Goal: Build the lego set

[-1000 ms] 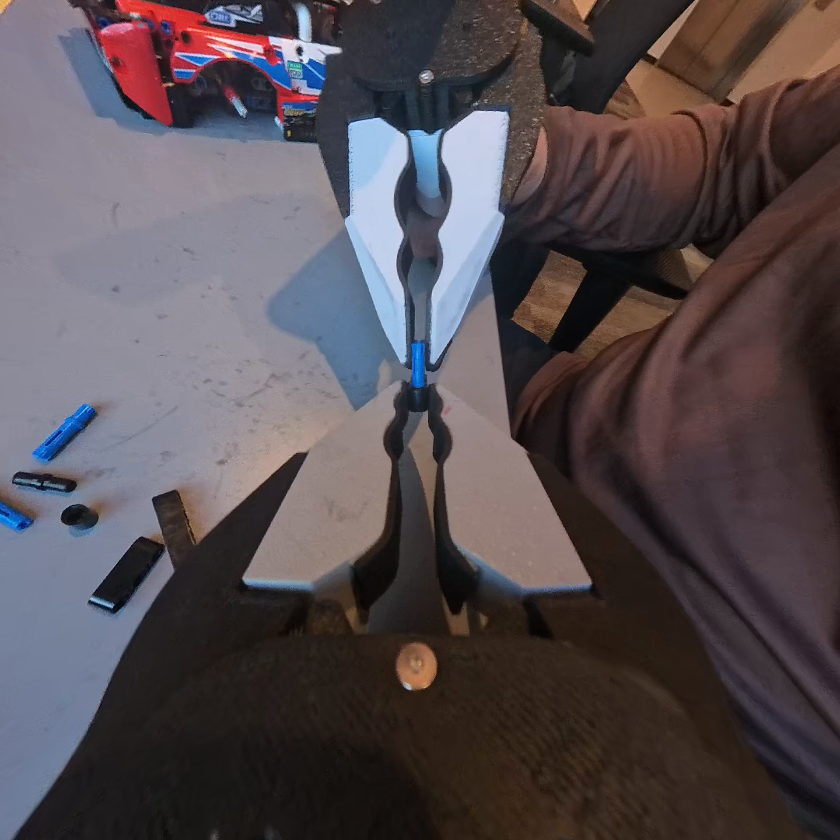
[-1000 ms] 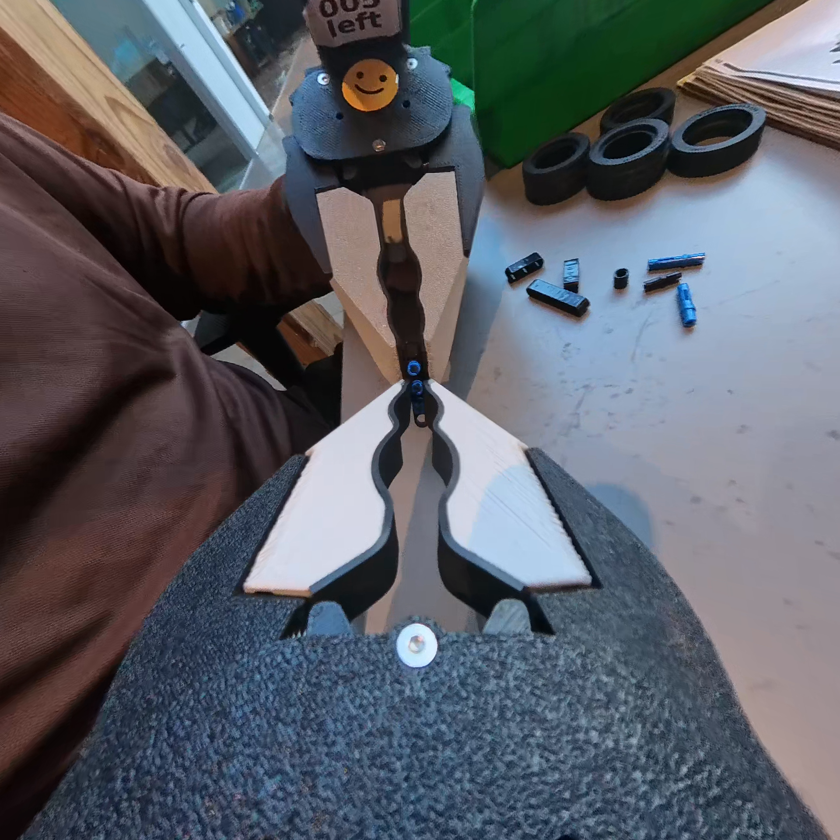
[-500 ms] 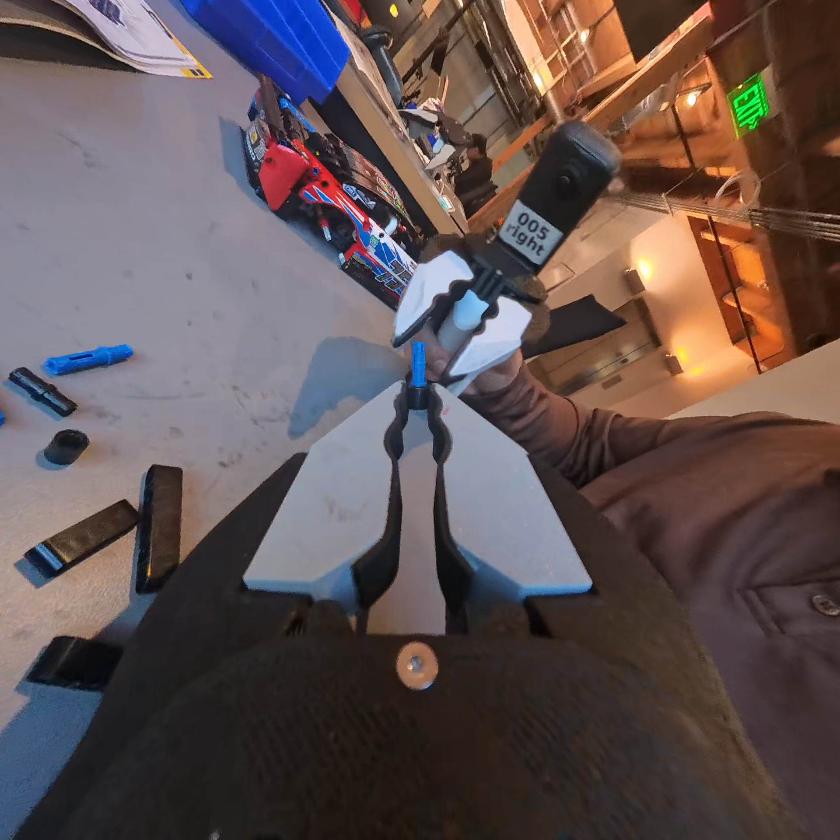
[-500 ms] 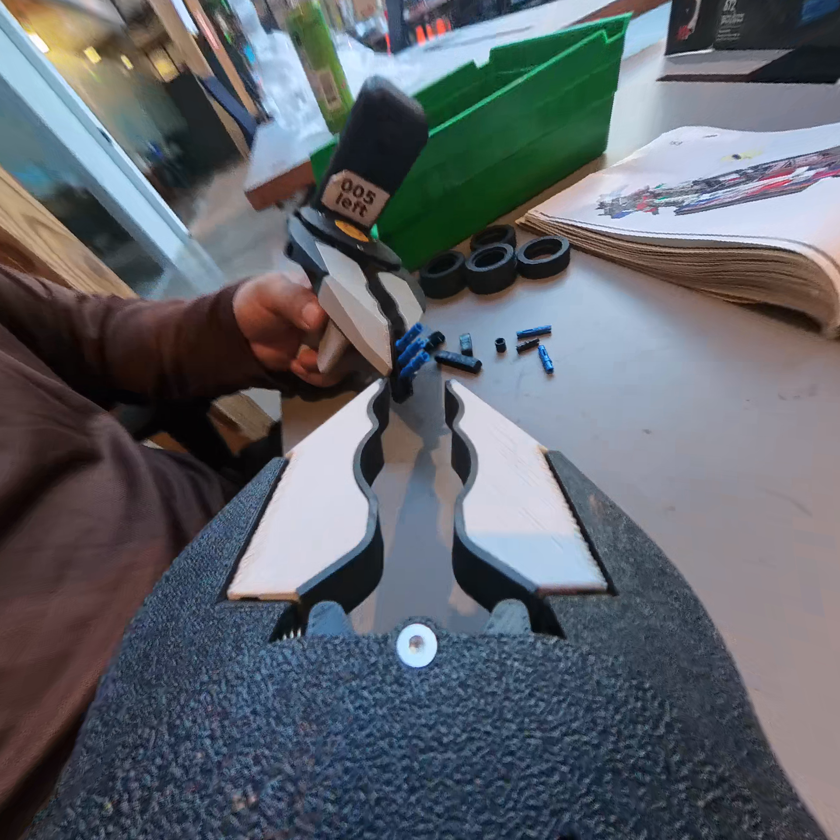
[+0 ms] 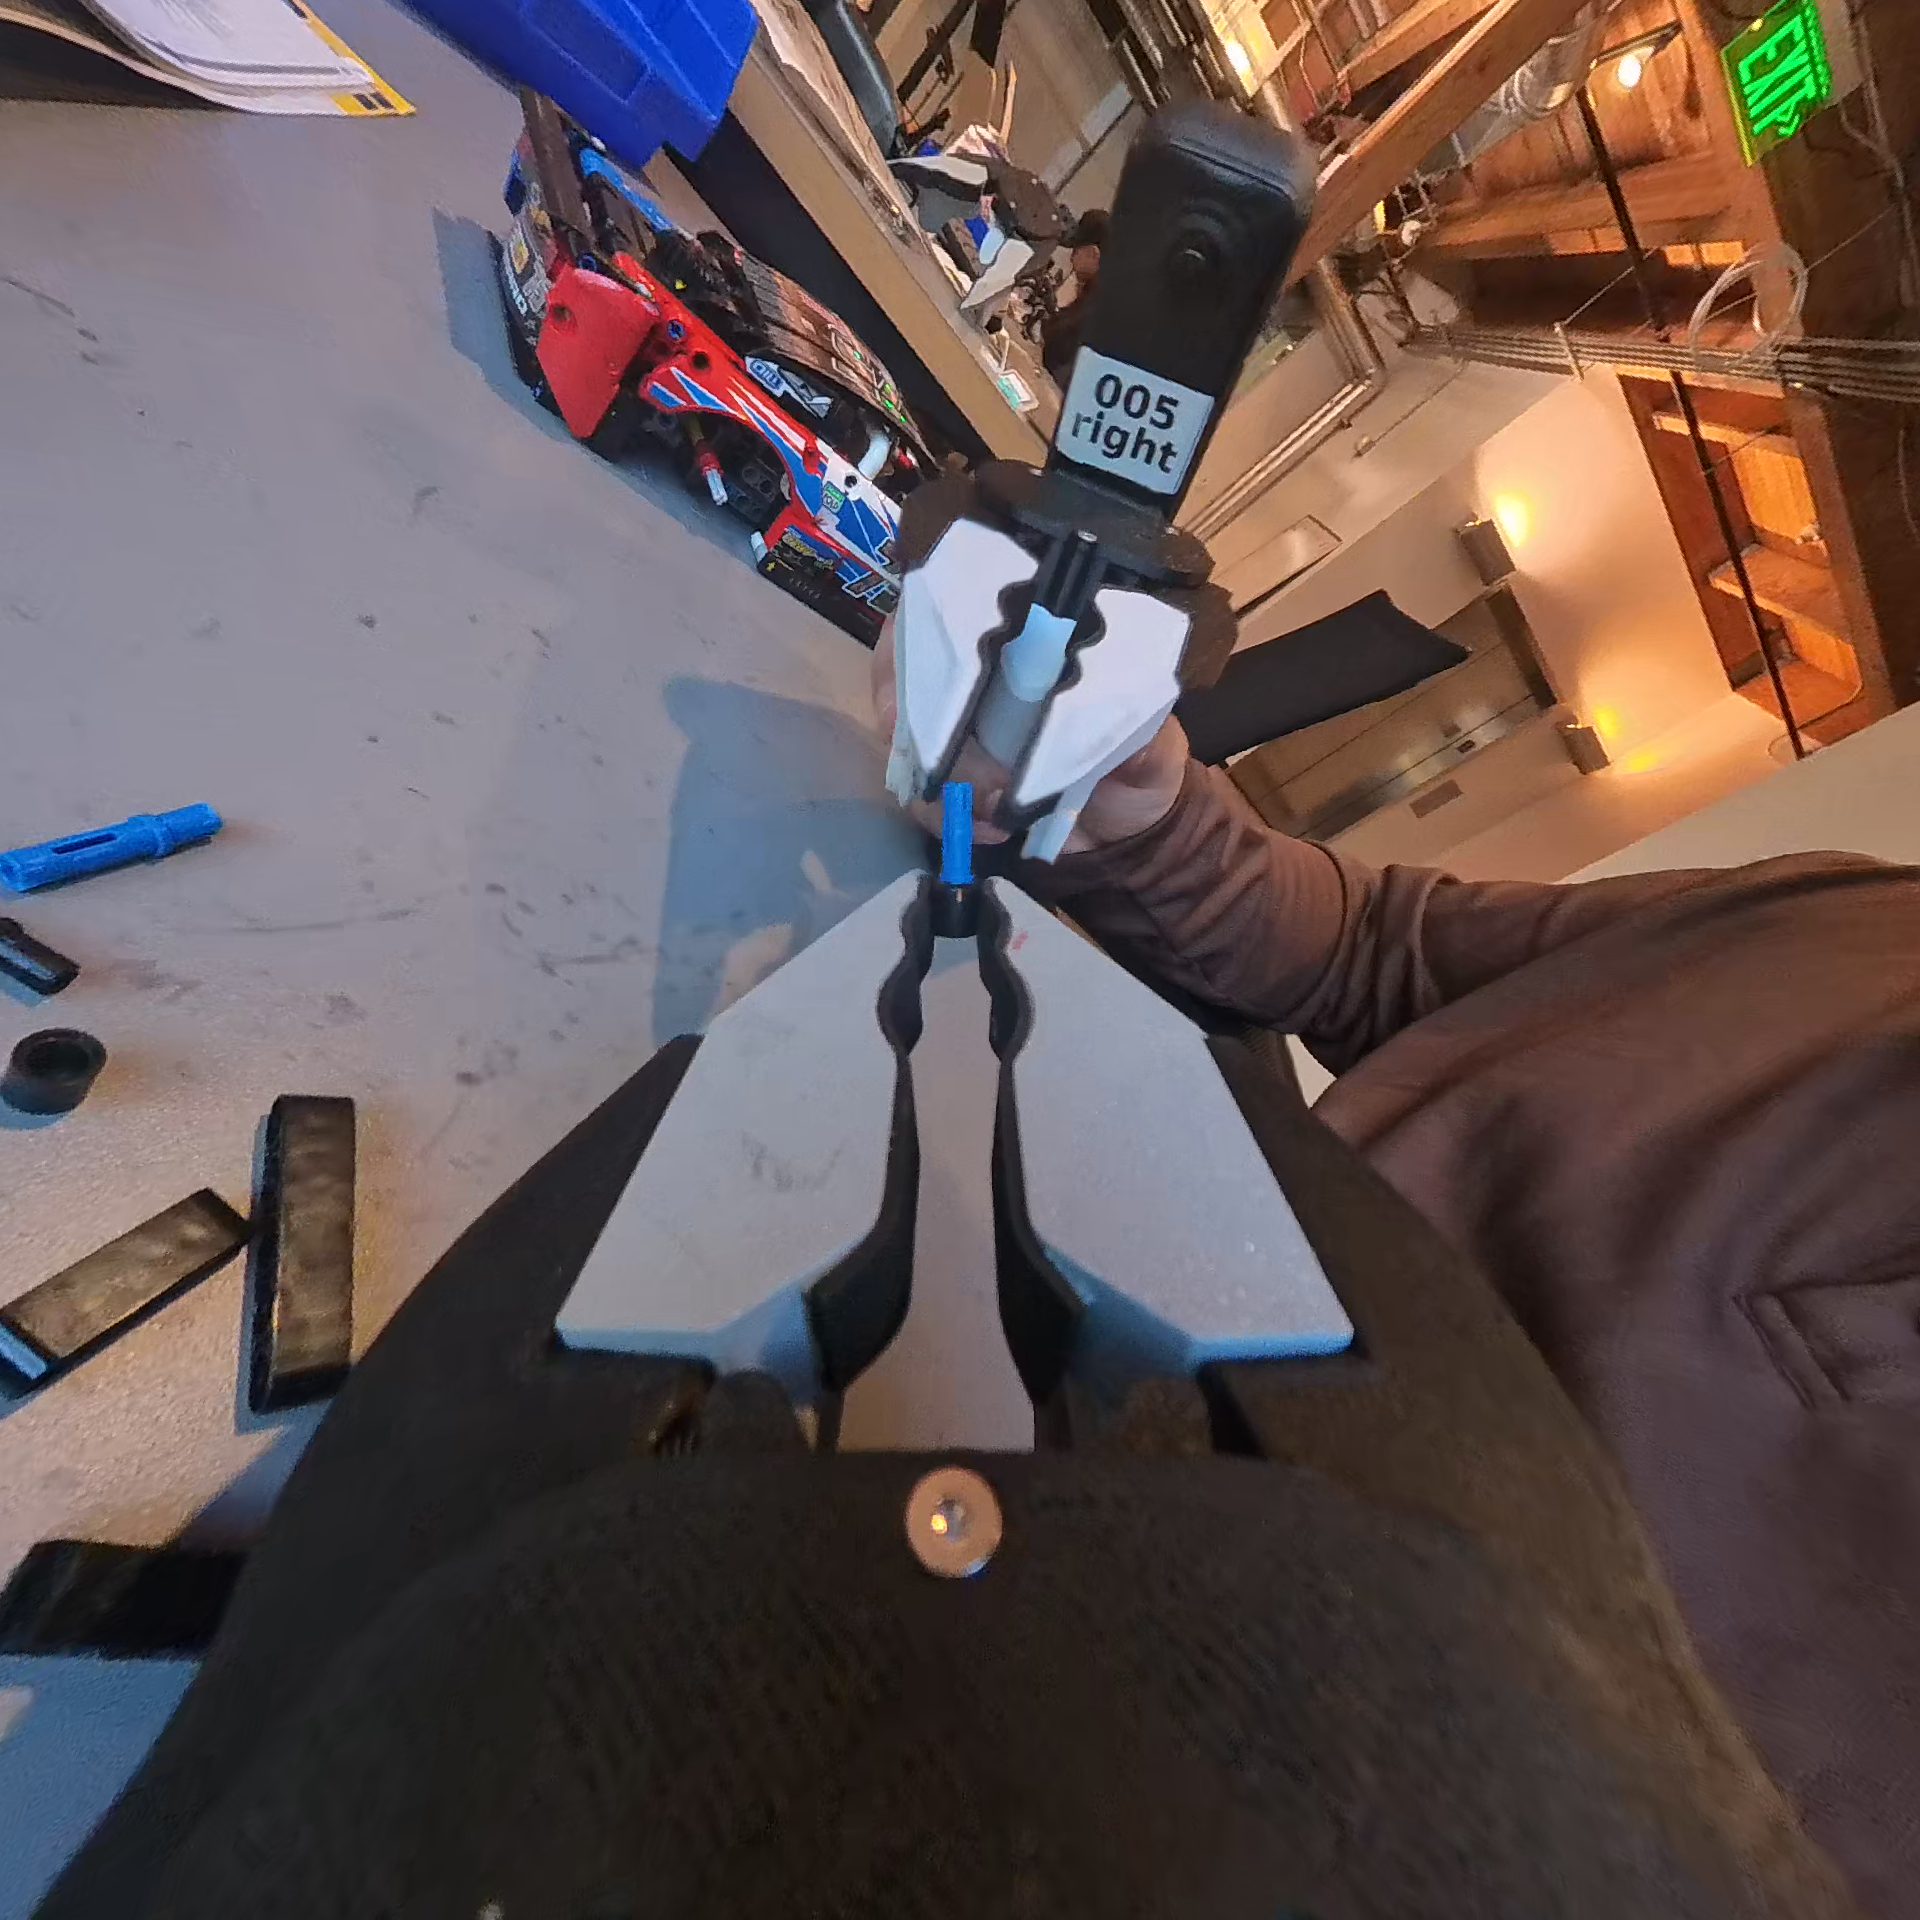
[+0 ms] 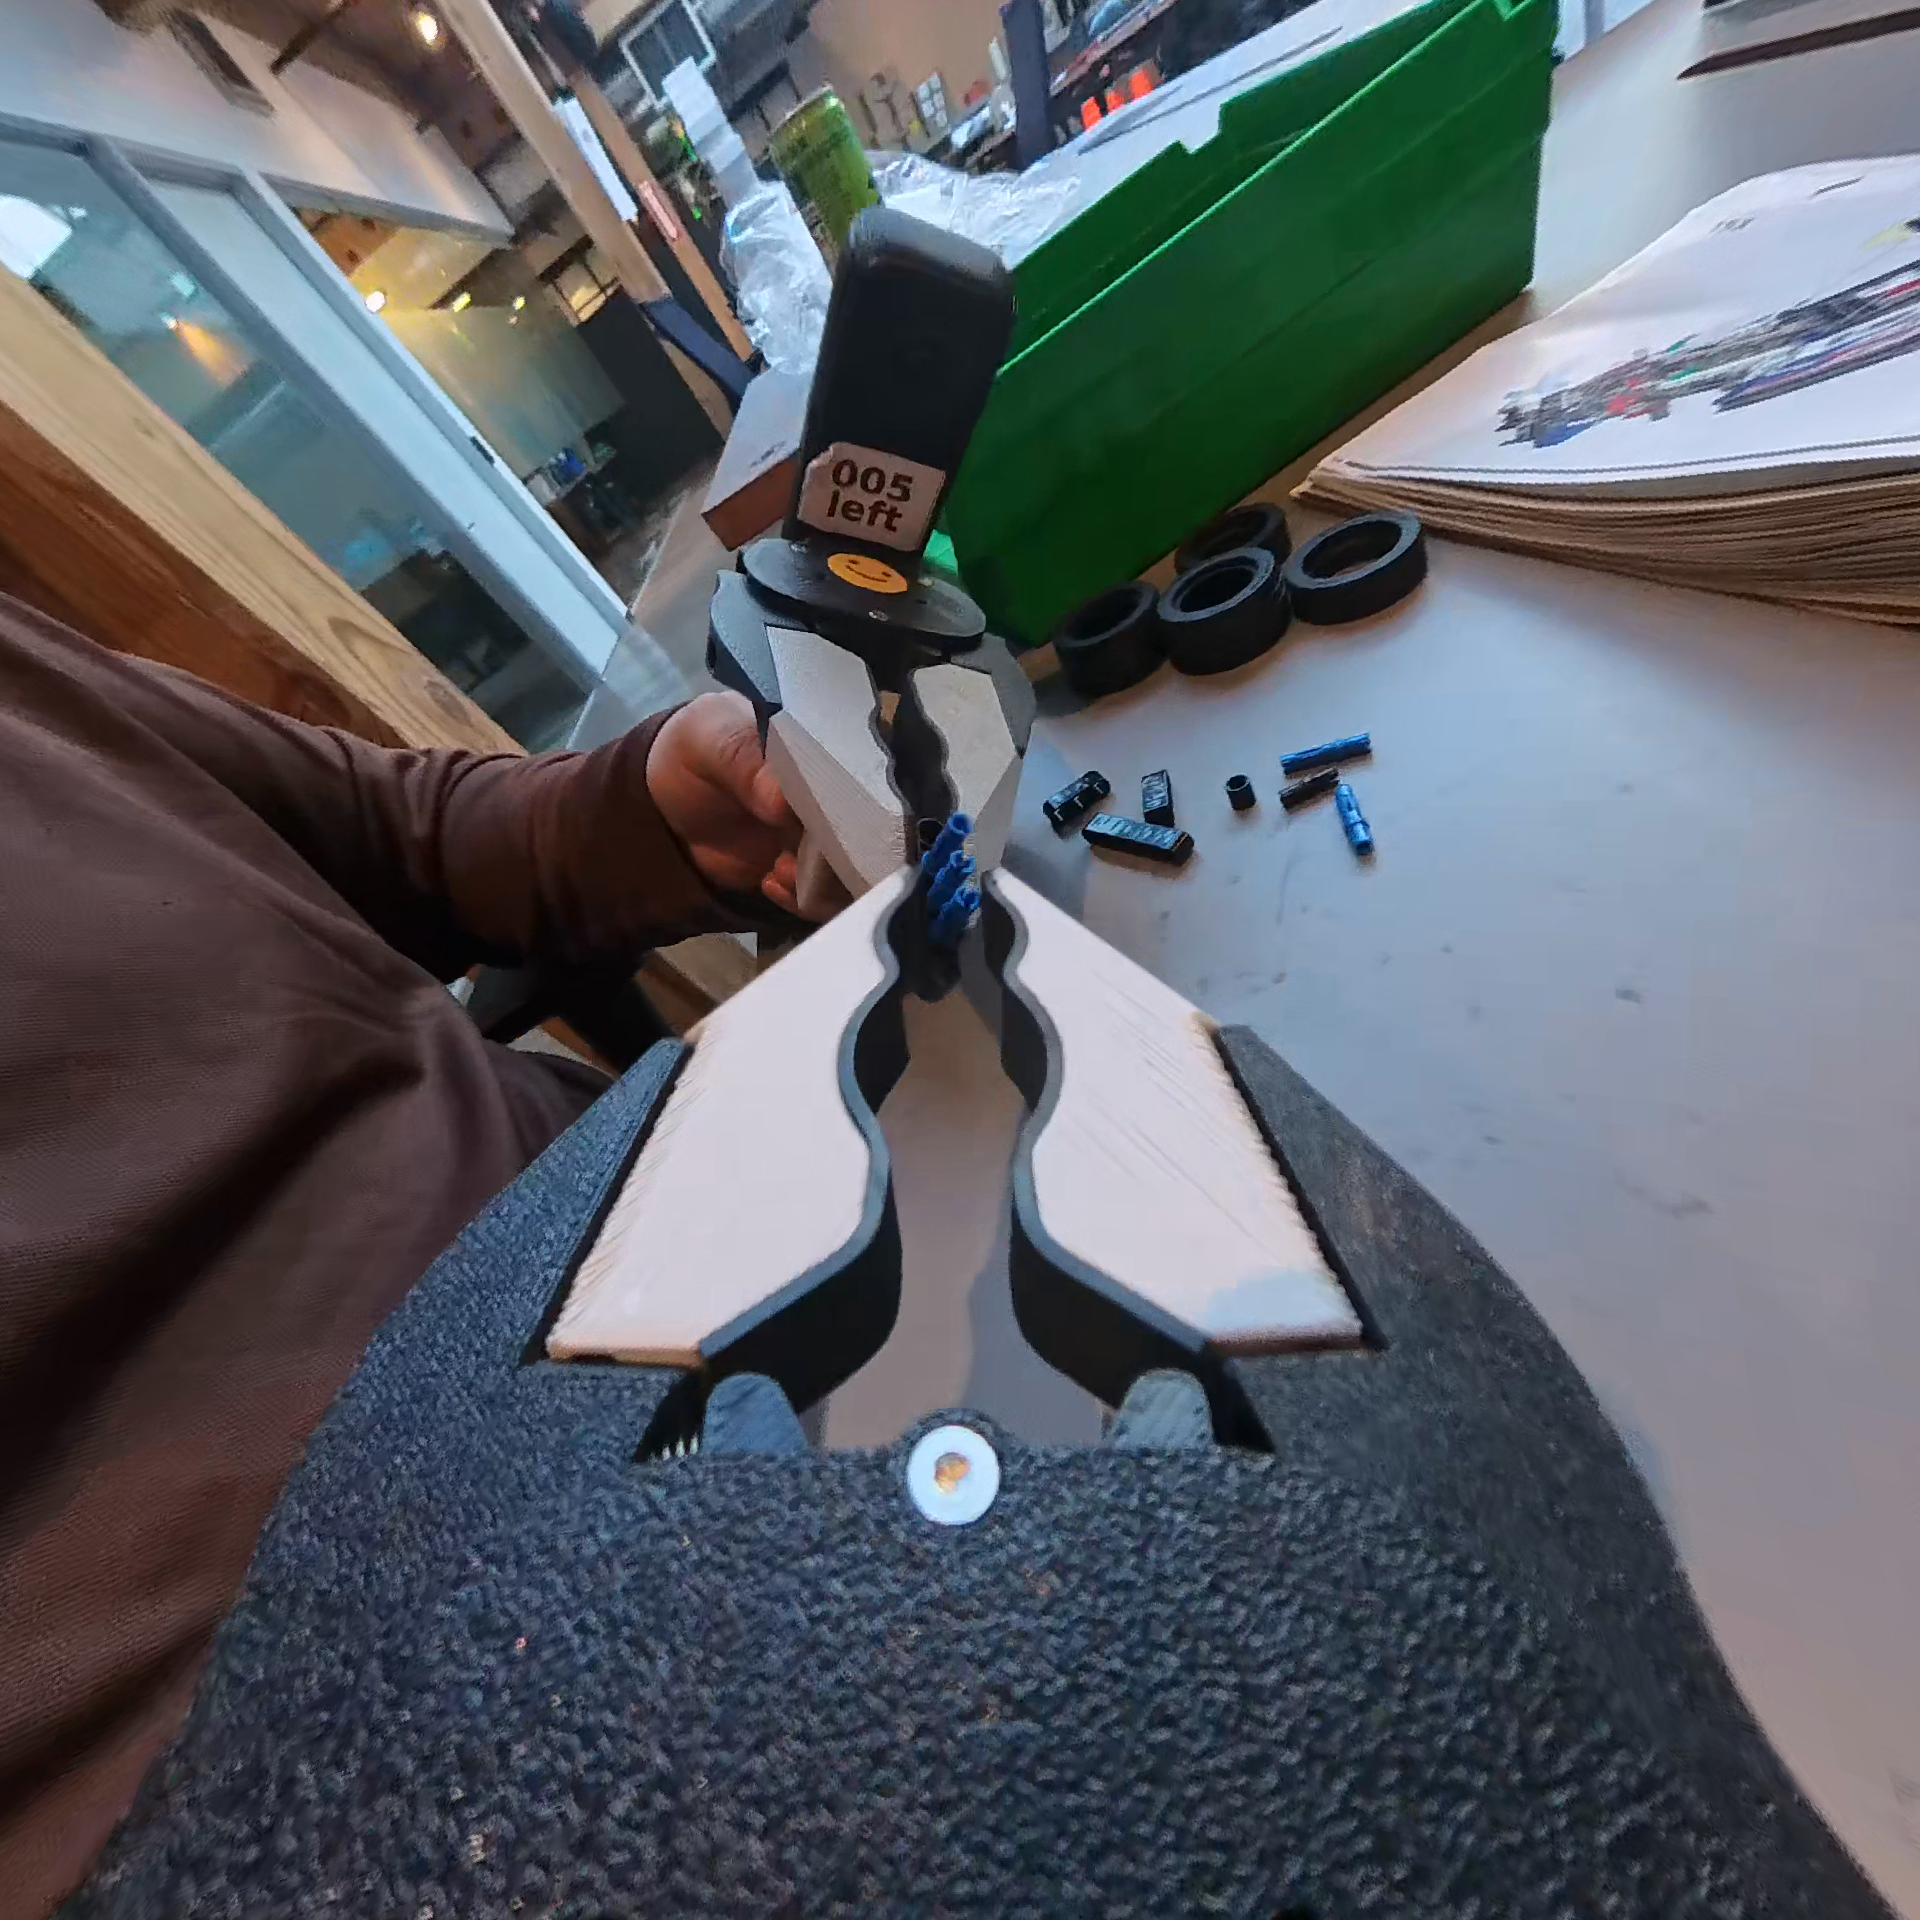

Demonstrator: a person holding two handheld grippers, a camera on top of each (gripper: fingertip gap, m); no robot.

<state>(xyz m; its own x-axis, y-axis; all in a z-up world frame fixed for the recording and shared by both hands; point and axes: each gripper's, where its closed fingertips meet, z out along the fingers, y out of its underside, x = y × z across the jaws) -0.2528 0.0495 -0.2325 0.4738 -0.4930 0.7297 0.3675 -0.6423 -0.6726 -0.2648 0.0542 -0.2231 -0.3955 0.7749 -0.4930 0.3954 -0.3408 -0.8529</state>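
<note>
My left gripper [image 5: 954, 894] is shut on a small black lego piece [image 5: 954, 916] with a blue pin [image 5: 956, 831] sticking out forward. In the right wrist view the left gripper [image 6: 940, 831] holds this black piece [image 6: 928, 971], which carries several blue pins [image 6: 951, 878]. My right gripper [image 6: 951, 883] is open, its tips on either side of the blue pins, with a small gap. It also shows in the left wrist view [image 5: 971, 805], facing mine, jaws apart around the pin. Both are held above the grey table's near edge.
A red, white and blue lego car [image 5: 665, 395] stands at the back. Loose black beams [image 5: 301, 1247], a black bush [image 5: 52, 1070] and a blue pin [image 5: 104, 847] lie on the table [image 5: 312, 623]. Black tyres [image 6: 1226, 613], a green bin [image 6: 1247, 343] and an instruction book [image 6: 1662, 416] stand beyond. My left and right fingertips are right by each other. The black bush [image 5: 52, 1070] is about 12 cm from both grippers' fingertips.
One second ago the right gripper was shut on the blue pin, tip to tip with the left. It let go, opened and drew back, then came close around the pins again. Both grippers tilted up.
</note>
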